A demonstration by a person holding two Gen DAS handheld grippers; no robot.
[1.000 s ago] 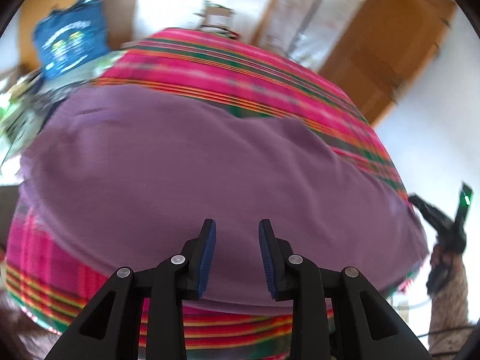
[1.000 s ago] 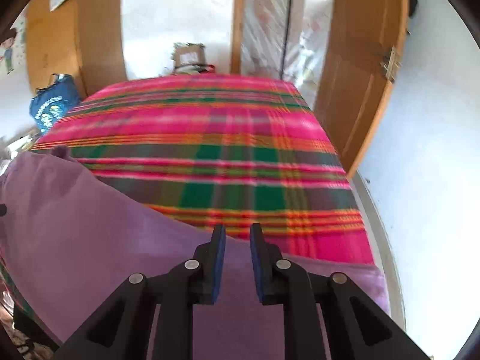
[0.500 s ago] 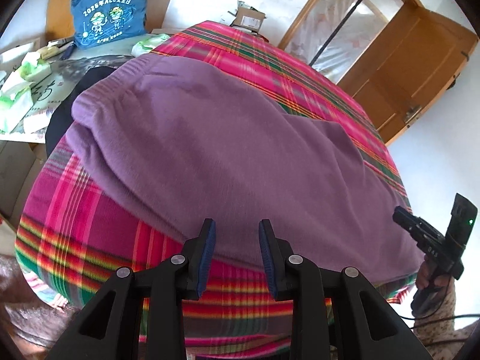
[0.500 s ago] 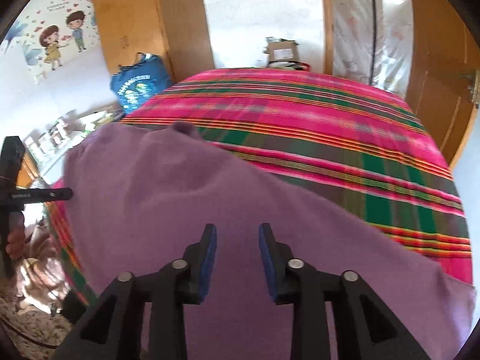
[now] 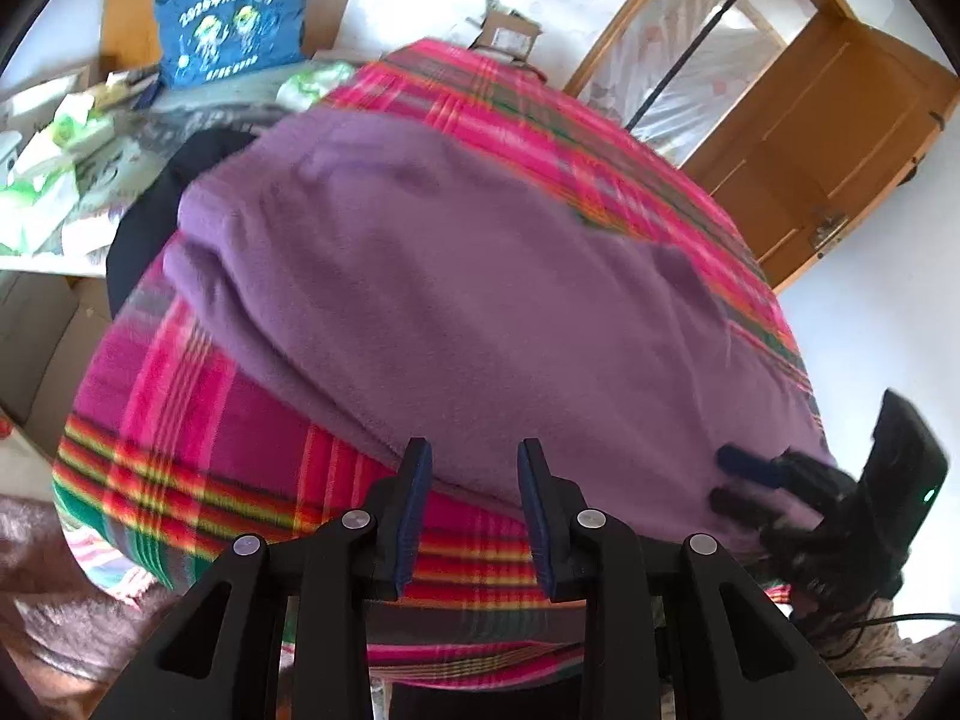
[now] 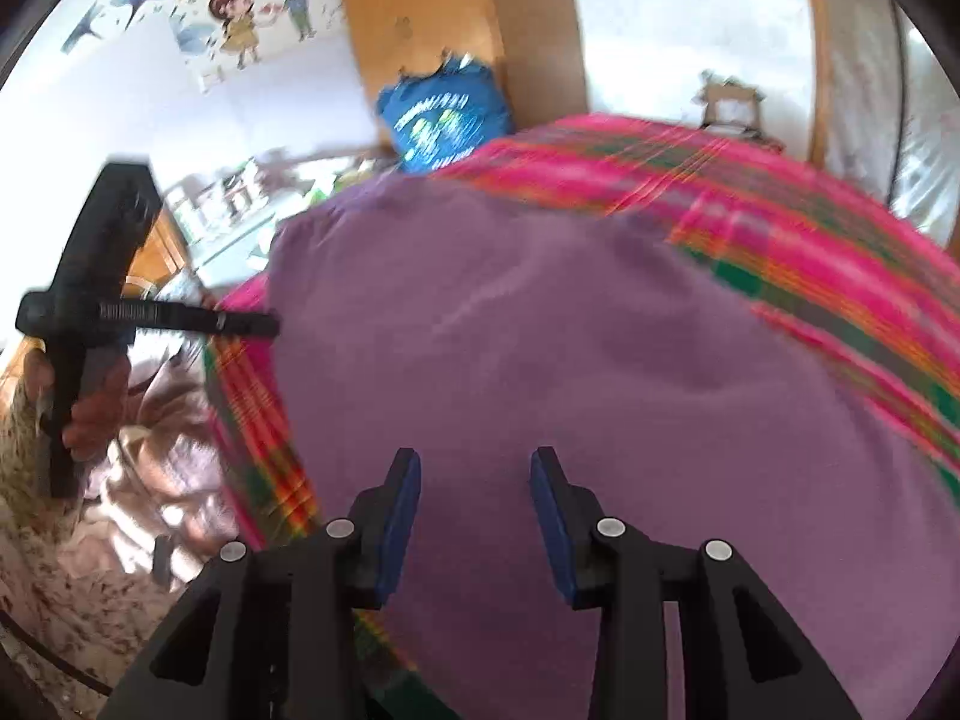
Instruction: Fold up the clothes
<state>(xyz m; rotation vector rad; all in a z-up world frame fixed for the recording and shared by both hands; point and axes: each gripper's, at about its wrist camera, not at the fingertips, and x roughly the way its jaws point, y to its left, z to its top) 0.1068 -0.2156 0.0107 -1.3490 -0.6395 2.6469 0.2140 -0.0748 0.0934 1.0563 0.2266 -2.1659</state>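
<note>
- While its jaws are opening with nothing between them, the right gripper [image 6: 474, 504] hovers over the purple garment [image 6: 600, 372].
- Jaws of the left gripper [image 5: 474, 498] stand parted and empty above the garment's near hem.
- That garment lies spread across the plaid bed cover [image 5: 198, 432], reaching its near edge.
- A blue bag [image 5: 231, 18] sits beyond the bed's far left corner.

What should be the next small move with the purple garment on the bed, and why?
Probably lower the right gripper onto the near edge of the purple garment and pinch it. The garment lies spread out, unfolded, on the plaid bedspread. The right jaws are opening with nothing between them, poised over the cloth. The left gripper is also empty, at the garment's hem, so a fold could start from there.
</note>
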